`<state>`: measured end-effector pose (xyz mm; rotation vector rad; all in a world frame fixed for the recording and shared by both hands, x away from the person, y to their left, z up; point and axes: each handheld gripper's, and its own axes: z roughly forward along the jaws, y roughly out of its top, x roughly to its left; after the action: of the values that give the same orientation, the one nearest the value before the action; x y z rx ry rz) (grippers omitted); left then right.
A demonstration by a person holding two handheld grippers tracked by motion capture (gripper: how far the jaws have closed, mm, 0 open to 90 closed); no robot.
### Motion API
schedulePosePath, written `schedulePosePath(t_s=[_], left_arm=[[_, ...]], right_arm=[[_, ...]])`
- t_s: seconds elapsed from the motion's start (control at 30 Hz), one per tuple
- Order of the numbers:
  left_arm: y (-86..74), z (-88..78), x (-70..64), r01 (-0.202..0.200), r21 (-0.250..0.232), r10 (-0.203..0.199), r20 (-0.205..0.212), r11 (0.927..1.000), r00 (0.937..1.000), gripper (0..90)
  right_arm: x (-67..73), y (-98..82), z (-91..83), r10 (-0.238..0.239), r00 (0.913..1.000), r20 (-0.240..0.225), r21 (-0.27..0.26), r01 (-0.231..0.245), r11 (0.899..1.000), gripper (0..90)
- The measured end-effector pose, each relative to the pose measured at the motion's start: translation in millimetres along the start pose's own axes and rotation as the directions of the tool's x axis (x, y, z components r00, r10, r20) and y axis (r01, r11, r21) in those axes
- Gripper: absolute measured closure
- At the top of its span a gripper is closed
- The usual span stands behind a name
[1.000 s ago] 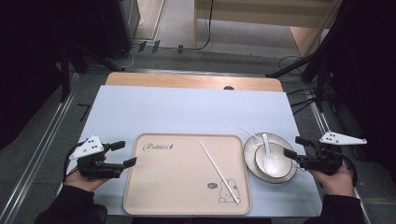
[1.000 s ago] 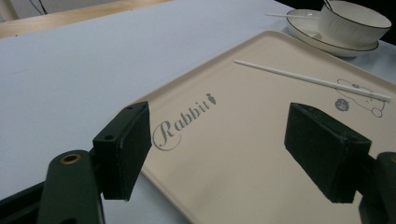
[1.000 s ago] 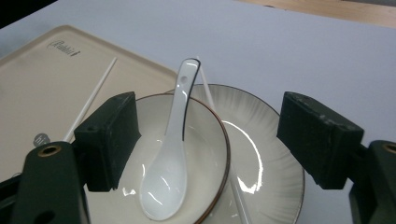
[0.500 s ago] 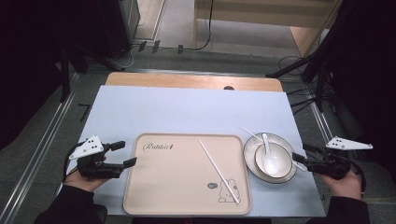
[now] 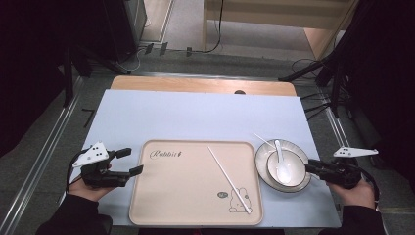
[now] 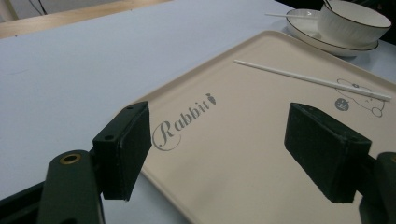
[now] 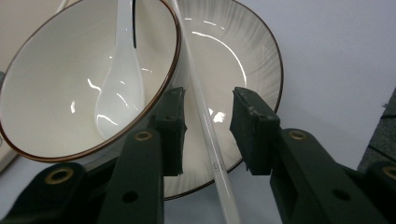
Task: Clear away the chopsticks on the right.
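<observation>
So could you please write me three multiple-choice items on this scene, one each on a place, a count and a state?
1. Where does the white spoon lie?
A. in the bowl
B. on the tray
C. on the bare table

2. How many chopsticks show?
A. one
B. two
C. four

3. How is the right gripper?
A. shut on the spoon
B. open around a chopstick
C. shut on the plate's rim

Answers: 1 A, the spoon rests inside the bowl on the plate. 2 B, one chopstick on the tray, one across the plate. 3 B, the fingers stand apart either side of the chopstick, not touching it.
</observation>
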<state>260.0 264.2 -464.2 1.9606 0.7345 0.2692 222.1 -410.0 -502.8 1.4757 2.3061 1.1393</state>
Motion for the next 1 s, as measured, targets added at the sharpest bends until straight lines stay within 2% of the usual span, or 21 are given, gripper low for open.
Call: schedulePosePath(t_s=[0.2,0.37,0.57,0.67,0.87,0.93,1.0], left_arm=[[0.1,0.2,-0.3,-0.002,0.004,0.002,-0.002,1.0,1.0,23.0],[0.1,0.3,0.0,-0.004,0.006,0.004,0.001,1.0,1.0,23.0],[-0.1,1.1,0.1,-0.004,0.002,0.004,0.002,1.0,1.0,23.0],[0.1,0.5,-0.1,-0.004,0.005,0.004,0.001,1.0,1.0,23.0],[0.0,0.7,0.0,-0.005,0.001,0.005,0.003,1.0,1.0,23.0],[0.1,0.3,-0.1,-0.004,0.005,0.004,0.0,1.0,1.0,23.0],[-0.1,0.5,-0.1,-0.001,-0.001,0.001,0.002,1.0,1.0,23.0]], right_arm=[[-0.7,-0.6,11.0,-0.027,0.9994,-0.021,0.07,0.028,0.997,77.7],[-2.4,0.2,17.4,-0.027,0.9991,-0.031,0.101,0.03,0.994,80.7],[-5.9,1.1,19.8,-0.021,0.9982,-0.056,0.113,0.027,0.993,83.5],[-6.4,2.1,20.6,-0.008,0.9982,-0.059,0.118,0.015,0.993,83.8],[-6.9,5.9,17.6,0.048,0.9962,-0.073,0.14,-0.038,0.989,84.7],[-6.8,9.8,14.9,0.096,0.9934,-0.063,0.16,-0.085,0.983,84.8],[-5.8,12.9,11.7,0.125,0.991,-0.048,0.158,-0.116,0.981,84.9]])
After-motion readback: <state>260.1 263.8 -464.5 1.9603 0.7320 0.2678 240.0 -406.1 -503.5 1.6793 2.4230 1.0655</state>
